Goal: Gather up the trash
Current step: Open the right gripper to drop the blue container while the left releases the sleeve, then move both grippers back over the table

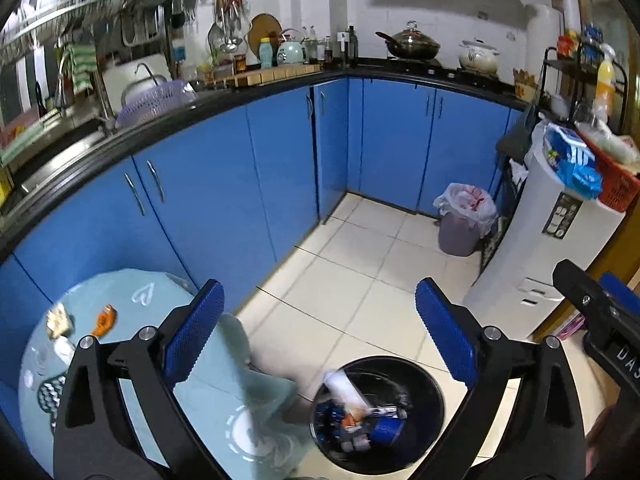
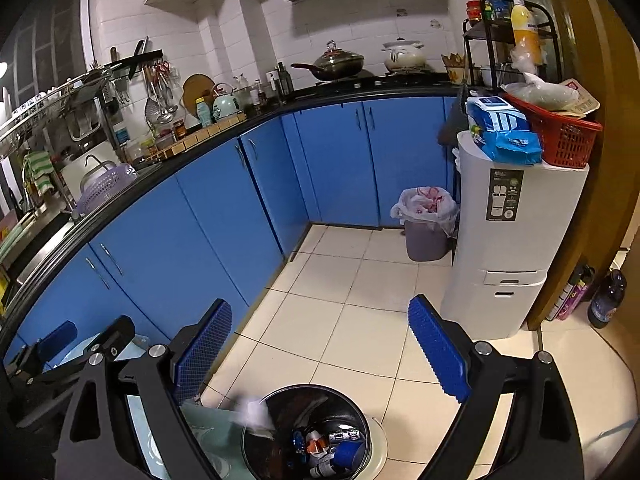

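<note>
A black round trash bin (image 1: 432,384) stands on the tiled floor below my left gripper (image 1: 320,332), which is open and empty. The bin holds a blurred white wad (image 1: 344,390), a blue can (image 1: 386,428) and other litter. On the round light-blue table (image 1: 120,292) at the left lie an orange scrap (image 1: 105,320), a tan wrapper (image 1: 60,320) and a white piece (image 1: 64,350). In the right wrist view my right gripper (image 2: 320,348) is open and empty above the same bin (image 2: 320,400), with the white wad (image 2: 254,410) blurred at its rim.
Blue cabinets (image 1: 224,184) with a black counter run along the left and back. A lined grey bin (image 1: 464,220) stands in the far corner beside a white appliance (image 1: 532,248) topped with a red basket (image 2: 560,132). Bottles (image 2: 606,300) stand by the door at the right.
</note>
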The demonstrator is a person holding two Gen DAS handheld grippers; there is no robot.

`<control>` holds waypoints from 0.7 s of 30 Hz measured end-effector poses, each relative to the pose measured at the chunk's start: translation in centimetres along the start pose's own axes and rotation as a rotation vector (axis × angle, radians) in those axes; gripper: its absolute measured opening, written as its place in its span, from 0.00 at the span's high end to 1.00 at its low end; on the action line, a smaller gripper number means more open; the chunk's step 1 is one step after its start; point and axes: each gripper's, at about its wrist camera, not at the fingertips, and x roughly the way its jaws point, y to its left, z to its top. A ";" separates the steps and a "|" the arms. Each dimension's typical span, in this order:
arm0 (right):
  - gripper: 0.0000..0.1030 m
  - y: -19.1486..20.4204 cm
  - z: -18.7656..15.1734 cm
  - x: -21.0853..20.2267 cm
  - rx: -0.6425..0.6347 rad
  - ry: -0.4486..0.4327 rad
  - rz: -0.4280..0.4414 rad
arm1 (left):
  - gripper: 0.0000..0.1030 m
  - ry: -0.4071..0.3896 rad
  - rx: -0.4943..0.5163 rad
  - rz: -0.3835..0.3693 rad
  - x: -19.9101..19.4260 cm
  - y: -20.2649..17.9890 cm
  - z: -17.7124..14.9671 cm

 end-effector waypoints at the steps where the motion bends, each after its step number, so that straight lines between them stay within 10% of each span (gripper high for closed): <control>1: 0.15 0.2 -0.1 0.1 -0.002 0.002 0.002 | 0.08 0.003 -0.004 0.001 0.1 0.1 0.0; 21: 0.15 11.6 -2.8 0.9 -0.163 0.040 0.130 | 0.05 0.045 -0.180 0.187 -1.1 12.7 -2.5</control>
